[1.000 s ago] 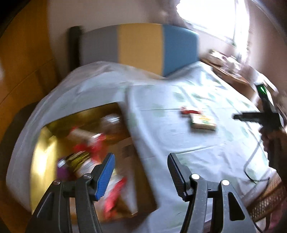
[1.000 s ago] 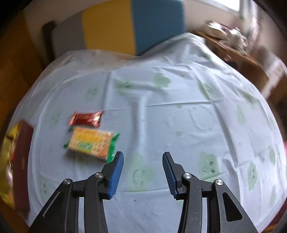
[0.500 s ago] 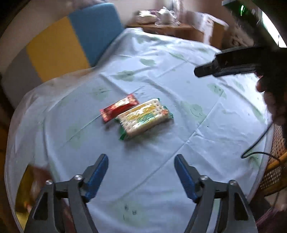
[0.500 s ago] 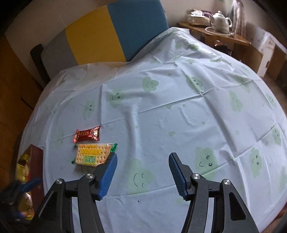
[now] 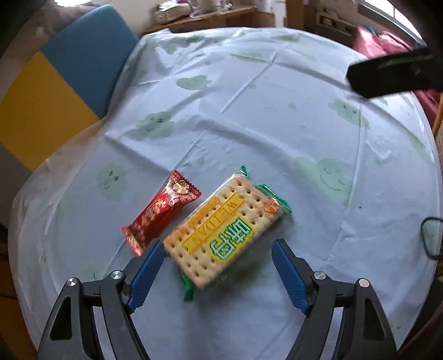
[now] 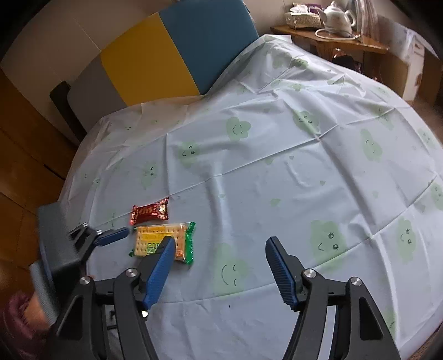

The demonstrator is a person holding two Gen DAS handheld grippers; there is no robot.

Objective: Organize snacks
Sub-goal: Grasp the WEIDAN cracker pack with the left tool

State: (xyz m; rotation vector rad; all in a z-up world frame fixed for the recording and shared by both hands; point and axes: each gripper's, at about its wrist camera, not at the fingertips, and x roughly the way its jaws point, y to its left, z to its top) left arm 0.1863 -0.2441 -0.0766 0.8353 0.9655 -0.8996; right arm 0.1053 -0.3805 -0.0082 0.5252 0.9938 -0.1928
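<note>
A cracker pack (image 5: 224,232) with green ends lies on the pale blue tablecloth (image 5: 277,124), and a red snack bar (image 5: 163,216) lies just beside it. My left gripper (image 5: 217,243) hovers over the pack's near half with its jaws wide open and its blue pads clear of the wrapper. In the right wrist view the cracker pack (image 6: 163,241), the red bar (image 6: 151,213) and one blue left fingertip (image 6: 113,235) beside the pack show at the left. My right gripper (image 6: 220,241) hangs over bare cloth to the right of the pack. Its jaws are opening with nothing between them.
A chair back (image 6: 166,55) in grey, yellow and blue stands at the table's far side. A wooden side table (image 6: 332,41) with a teapot (image 6: 337,16) is at the back right. A black cable (image 5: 429,238) lies near the table's right edge.
My left gripper swung away from the gold box of snacks, across the table, and came down over the cracker pack with wider jaws. The right gripper stayed in place while its jaws widened.
</note>
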